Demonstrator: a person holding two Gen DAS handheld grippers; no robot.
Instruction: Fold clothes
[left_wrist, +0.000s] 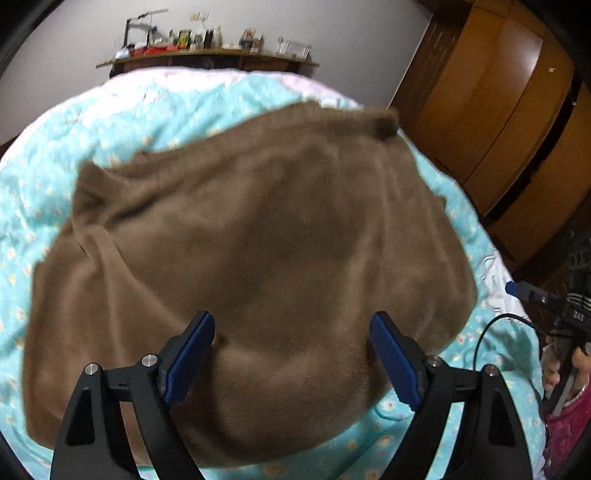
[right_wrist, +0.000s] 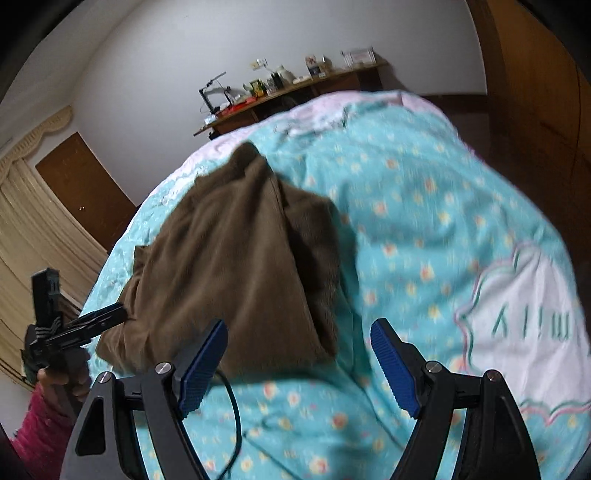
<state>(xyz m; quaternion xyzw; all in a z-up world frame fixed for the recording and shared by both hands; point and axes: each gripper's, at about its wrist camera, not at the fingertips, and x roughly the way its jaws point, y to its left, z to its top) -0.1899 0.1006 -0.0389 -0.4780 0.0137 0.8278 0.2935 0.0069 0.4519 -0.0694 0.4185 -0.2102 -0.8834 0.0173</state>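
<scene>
A brown fuzzy garment (left_wrist: 258, 251) lies folded on a light blue flowered quilt (left_wrist: 55, 155). My left gripper (left_wrist: 291, 332) is open and empty just above the garment's near edge. My right gripper (right_wrist: 299, 343) is open and empty over the quilt (right_wrist: 424, 229), to the right of the garment (right_wrist: 236, 258). The right gripper also shows at the right edge of the left wrist view (left_wrist: 513, 290). The left gripper shows at the left of the right wrist view (right_wrist: 118, 314), its tips at the garment's left edge.
A wooden shelf (left_wrist: 207, 55) with small items stands behind the bed. A wooden wardrobe (left_wrist: 498, 110) stands to the right. A brown door (right_wrist: 85, 188) and curtains (right_wrist: 33, 221) are on the left. A black cable (right_wrist: 232, 406) hangs near the right gripper.
</scene>
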